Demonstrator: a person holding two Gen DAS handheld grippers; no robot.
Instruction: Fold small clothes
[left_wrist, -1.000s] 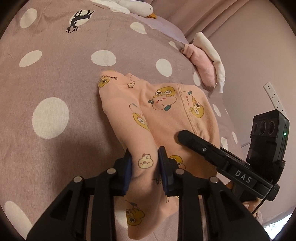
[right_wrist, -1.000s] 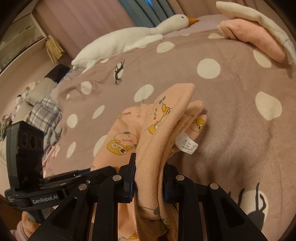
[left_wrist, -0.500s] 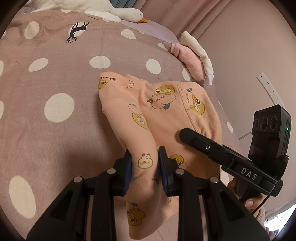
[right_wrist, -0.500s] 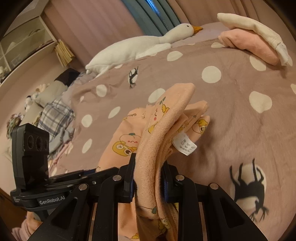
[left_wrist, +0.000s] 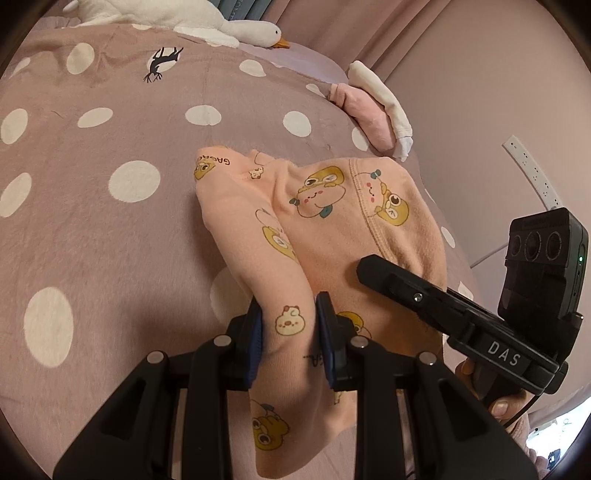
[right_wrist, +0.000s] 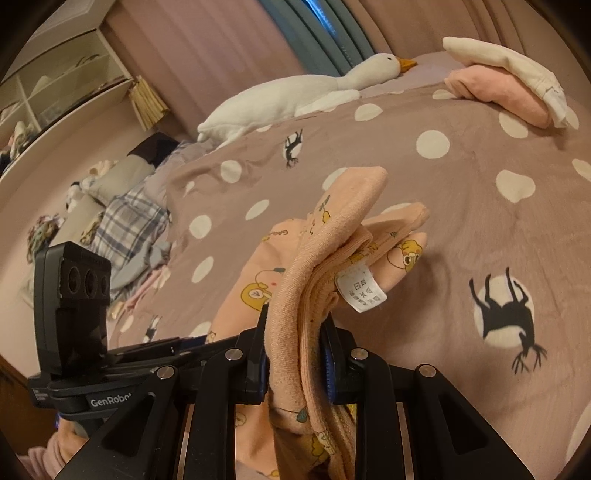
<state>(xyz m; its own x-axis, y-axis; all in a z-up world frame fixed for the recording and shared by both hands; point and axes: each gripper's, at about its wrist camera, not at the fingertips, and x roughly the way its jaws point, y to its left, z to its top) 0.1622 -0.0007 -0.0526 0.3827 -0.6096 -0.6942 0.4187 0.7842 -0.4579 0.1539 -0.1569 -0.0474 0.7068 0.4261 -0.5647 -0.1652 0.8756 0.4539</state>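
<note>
Over the polka-dot blanket (left_wrist: 92, 229), left gripper (left_wrist: 290, 325) and right gripper (right_wrist: 295, 343) each pinch the peach garment (left_wrist: 332, 229), lifted.

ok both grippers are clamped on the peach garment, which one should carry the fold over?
Probably right. The right gripper pinches the bunched, lifted edge with the care label; the left gripper grips fabric trailing onto the bedspread, better as anchor for the peach garment.
</note>
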